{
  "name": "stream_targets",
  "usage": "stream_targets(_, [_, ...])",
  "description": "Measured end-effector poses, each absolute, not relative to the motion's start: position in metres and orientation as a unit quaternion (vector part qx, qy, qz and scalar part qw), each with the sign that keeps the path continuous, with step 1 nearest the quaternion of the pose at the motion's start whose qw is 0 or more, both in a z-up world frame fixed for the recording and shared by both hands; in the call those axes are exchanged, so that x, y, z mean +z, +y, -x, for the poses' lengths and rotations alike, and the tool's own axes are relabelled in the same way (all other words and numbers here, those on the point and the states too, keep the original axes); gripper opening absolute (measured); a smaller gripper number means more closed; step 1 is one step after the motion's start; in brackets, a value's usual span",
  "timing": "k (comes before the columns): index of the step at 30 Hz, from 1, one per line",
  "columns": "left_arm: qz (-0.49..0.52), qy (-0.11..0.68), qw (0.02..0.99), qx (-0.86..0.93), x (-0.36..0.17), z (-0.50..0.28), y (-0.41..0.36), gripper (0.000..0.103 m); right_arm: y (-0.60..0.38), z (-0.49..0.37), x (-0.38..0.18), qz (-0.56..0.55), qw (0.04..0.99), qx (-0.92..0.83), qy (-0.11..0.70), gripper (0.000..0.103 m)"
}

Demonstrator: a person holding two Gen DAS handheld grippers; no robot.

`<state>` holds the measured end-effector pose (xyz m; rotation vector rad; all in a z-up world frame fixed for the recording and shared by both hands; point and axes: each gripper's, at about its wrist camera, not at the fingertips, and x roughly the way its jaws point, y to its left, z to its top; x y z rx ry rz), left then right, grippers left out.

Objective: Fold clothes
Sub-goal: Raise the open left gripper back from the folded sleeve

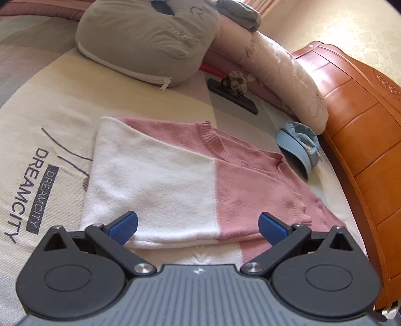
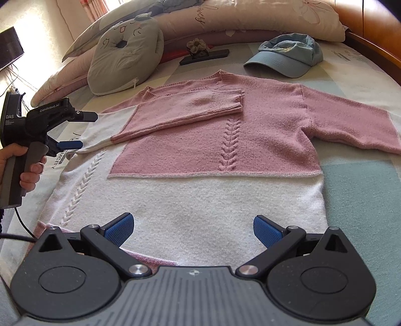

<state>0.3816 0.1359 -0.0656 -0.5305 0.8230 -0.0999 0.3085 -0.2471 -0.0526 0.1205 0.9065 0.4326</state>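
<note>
A pink and white knit sweater (image 2: 213, 140) lies flat on the bed, its left side and sleeve (image 2: 190, 107) folded across the chest, its right sleeve (image 2: 351, 125) stretched out sideways. From the left wrist view the folded edge of the sweater (image 1: 175, 180) lies straight ahead. My left gripper (image 1: 198, 227) is open over the white fold with nothing between its blue pads. In the right wrist view the left gripper (image 2: 82, 130) is held by a hand at the sweater's left edge. My right gripper (image 2: 191, 229) is open above the white hem, holding nothing.
A blue cap (image 2: 285, 55) lies beyond the sweater's right shoulder. A grey cat cushion (image 2: 125, 57), a black clip with a fabric flower (image 2: 204, 54) and long pink pillows (image 2: 225, 20) line the head of the bed. An orange wooden headboard (image 1: 351, 112) stands behind them.
</note>
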Motion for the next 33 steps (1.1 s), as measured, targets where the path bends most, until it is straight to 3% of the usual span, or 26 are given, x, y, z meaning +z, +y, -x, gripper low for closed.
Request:
stream_targets(8, [0.246,0.422,0.872,-0.024,-0.082,-0.374,0.133,0.102,-0.247,-0.308,-0.051,-0.060,0.874,0.208,0.434,0.103])
stream_targets(15, [0.215,0.423,0.877,-0.074,-0.055,-0.349,0.113,0.102,-0.243,-0.306,-0.049,-0.060,0.874,0.216,0.431,0.103])
stream_targets(20, [0.215,0.454,0.864,-0.030,-0.082,-0.339,0.122,0.102,-0.239,-0.302,-0.045,-0.055,0.876,0.220,0.426,0.103])
stream_targets(29, [0.204,0.403,0.890,-0.054,-0.053,-0.317,0.119,0.102,-0.232,-0.299,-0.044,-0.046,0.879,0.216,0.423,0.103])
stream_targets(33, [0.166,0.436,0.882,-0.070,-0.071,-0.315,0.105,0.102,-0.219,-0.302,-0.053,-0.022,0.876,0.208,0.435,0.103])
